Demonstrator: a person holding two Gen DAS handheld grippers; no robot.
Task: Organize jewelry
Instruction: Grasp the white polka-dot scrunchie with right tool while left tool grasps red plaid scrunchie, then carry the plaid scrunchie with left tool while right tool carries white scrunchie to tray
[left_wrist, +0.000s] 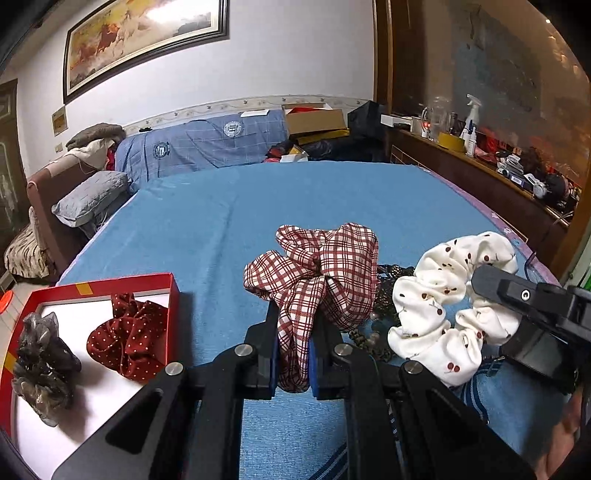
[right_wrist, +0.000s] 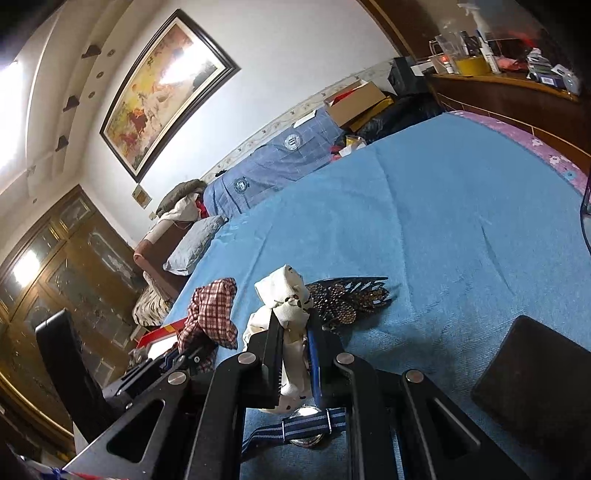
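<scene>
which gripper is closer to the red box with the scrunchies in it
Left. The left gripper, shut on the plaid scrunchie, sits just right of the red box; the right gripper, holding the white scrunchie, is farther right.

No wording can be read in either view. The blue checked quilt (left_wrist: 207, 144) folded at the head of the bed carries 2 round white emblems (left_wrist: 233, 128), each with a ring of lettering too small and blurred to make out; the same emblems (right_wrist: 291, 141) appear from the right wrist. A small yellowish wall plaque (left_wrist: 59, 121) under the framed painting (left_wrist: 144, 37) shows no legible characters.
</scene>
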